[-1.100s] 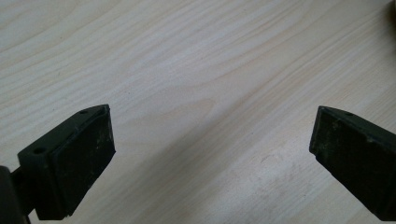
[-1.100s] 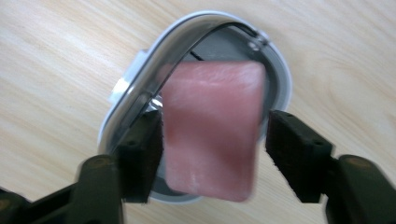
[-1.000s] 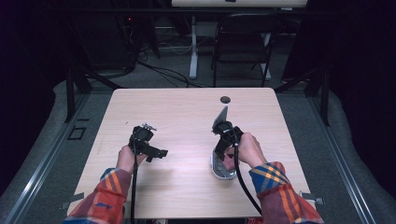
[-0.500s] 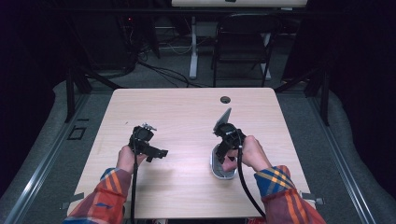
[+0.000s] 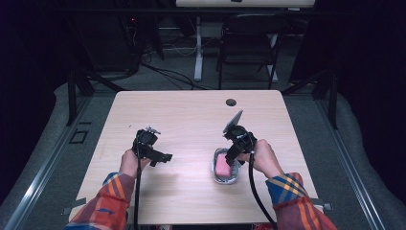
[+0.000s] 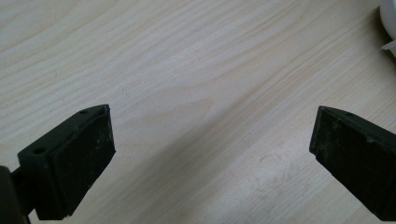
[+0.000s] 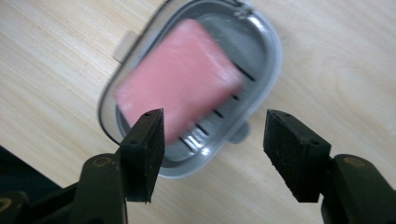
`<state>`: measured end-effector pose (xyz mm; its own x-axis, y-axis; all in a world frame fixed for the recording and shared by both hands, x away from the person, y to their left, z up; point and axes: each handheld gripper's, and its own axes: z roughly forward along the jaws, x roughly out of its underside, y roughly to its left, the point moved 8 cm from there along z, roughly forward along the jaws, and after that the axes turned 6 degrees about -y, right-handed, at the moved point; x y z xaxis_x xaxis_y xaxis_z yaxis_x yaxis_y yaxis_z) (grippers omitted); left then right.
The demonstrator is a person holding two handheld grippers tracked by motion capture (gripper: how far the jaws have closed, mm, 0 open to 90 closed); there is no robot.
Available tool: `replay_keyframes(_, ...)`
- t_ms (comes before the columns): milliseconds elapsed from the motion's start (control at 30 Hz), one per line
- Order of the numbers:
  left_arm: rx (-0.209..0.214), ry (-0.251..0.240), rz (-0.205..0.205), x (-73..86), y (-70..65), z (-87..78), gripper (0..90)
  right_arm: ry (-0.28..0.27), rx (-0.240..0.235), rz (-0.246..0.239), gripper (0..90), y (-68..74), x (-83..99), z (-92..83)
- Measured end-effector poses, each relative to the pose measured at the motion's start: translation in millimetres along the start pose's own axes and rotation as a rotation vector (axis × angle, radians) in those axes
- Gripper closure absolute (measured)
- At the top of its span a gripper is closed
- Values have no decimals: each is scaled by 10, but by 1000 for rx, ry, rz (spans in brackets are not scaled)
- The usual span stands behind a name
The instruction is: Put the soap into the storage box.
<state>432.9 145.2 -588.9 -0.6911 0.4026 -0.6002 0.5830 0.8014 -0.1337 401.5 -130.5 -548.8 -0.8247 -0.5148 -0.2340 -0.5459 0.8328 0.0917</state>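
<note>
With nothing between its parted jaws, the right claw (image 7: 212, 154) hovering over the pink soap (image 7: 180, 91) could clip the gray dish's (image 7: 266, 60) rim and skid it across the surface (image 5: 191, 115).

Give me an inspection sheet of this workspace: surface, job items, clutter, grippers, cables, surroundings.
Surface: light wooden table, with a round grommet hole near its far edge.
Job's things: pink soap bar lying in a grey slotted soap dish, on the table's right side.
Clutter: nothing seen.
Grippers: left gripper open above bare wood; right gripper above the dish, jaws apart, nothing between them, having just opened a little.
Cables: a black cable trails from the right gripper.
Surroundings: dark room, folding chair beyond the table, grey carpet.
</note>
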Motion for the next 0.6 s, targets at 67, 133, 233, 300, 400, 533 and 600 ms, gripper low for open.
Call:
replay_keyframes(67, 1, -2, 0, -2, 1, 0, 0, -2, 6, -13, 370, -26, 4, -22)
replay_keyframes(133, 2, -3, 0, -2, 2, 1, 0, -18, 11, -25, 352, -79, 24, -69)
replay_keyframes(233, 3, -4, -1, -3, -1, 1, 0, -41, 22, -33, 341, -111, 33, -95)
replay_keyframes(300, 4, -5, 1, -4, -1, 0, 0, -56, 29, -45, 318, -157, 51, -130)
replay_keyframes(400, 7, -8, 0, -7, -12, 0, 0, -102, 27, -46, 292, -207, 76, -185)
replay_keyframes(533, 10, -10, 4, -9, -12, 0, 0, -115, 23, -65, 244, -282, 144, -257)
replay_keyframes(600, 11, -11, 4, -10, -14, 0, 0, -138, 46, -70, 227, -338, 178, -296)
